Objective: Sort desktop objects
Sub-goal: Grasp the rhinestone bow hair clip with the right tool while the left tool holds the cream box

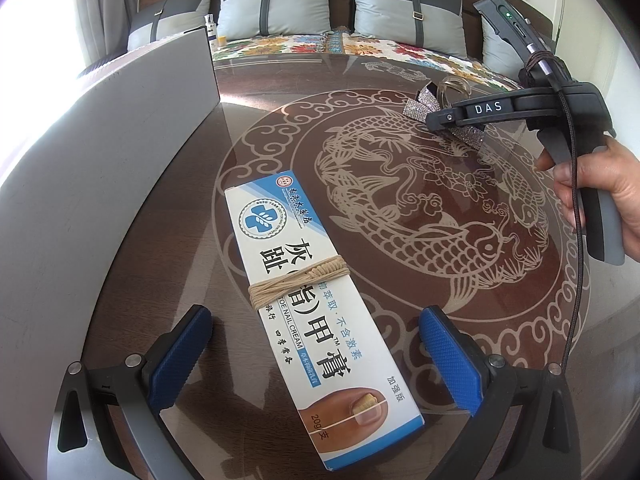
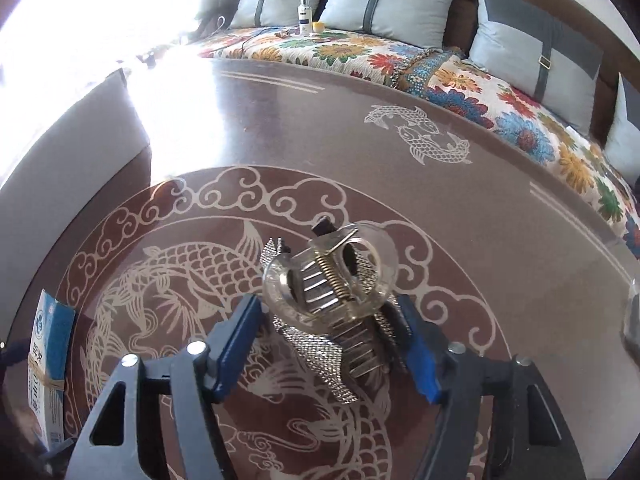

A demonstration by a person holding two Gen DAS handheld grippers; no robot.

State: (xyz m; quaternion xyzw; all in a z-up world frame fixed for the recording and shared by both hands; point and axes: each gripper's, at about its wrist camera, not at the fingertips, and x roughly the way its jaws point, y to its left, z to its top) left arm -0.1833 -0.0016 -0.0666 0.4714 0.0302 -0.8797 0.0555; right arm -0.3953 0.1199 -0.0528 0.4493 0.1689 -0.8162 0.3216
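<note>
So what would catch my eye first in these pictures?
Probably the etched koi table, then the toe nail cream box tied with string, lying between the left gripper's open blue fingers. On the right, a clear hair claw clip with sparkly ribbon sits between the right gripper's fingers.

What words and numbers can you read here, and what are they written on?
"DAS": on the right gripper, on its black body.
"TOE NAIL CREAM": on the cream box.
"20g": same box, near end.
Large Chinese characters "灰趾", "甲膏": same box.
The round blue logo's ring text is too small to read.
</note>
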